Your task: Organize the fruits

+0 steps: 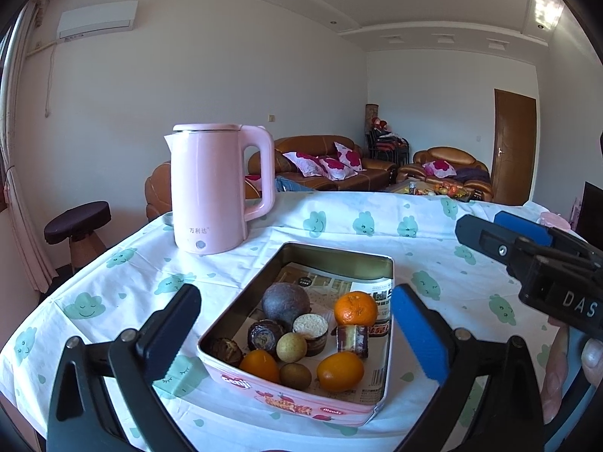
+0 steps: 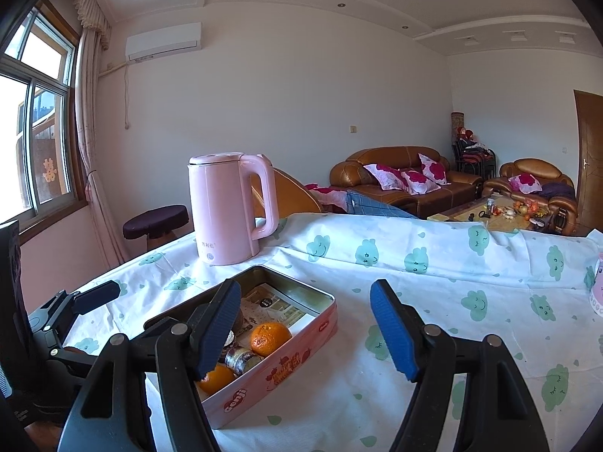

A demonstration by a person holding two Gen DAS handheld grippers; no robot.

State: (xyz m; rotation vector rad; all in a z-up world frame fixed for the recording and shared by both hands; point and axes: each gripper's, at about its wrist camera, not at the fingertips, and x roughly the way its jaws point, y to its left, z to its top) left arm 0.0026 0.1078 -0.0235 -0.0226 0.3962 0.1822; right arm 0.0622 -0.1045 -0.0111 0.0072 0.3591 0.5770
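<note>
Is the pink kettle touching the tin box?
Apart. The left wrist view shows bare tablecloth between the kettle and the tin box.

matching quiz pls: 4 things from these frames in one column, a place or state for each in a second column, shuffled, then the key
Things:
1. kettle
2. tin
3. left gripper
4. stool

Places or states:
A. on the floor beyond the table's far left corner
B. wide open, a finger on either side of the tin, holding nothing
C. upright on the cloth behind the tin, handle to the right
D. open-topped, lined with printed paper, holding oranges and other small fruit

Pairs: 1-C, 2-D, 3-B, 4-A
</note>
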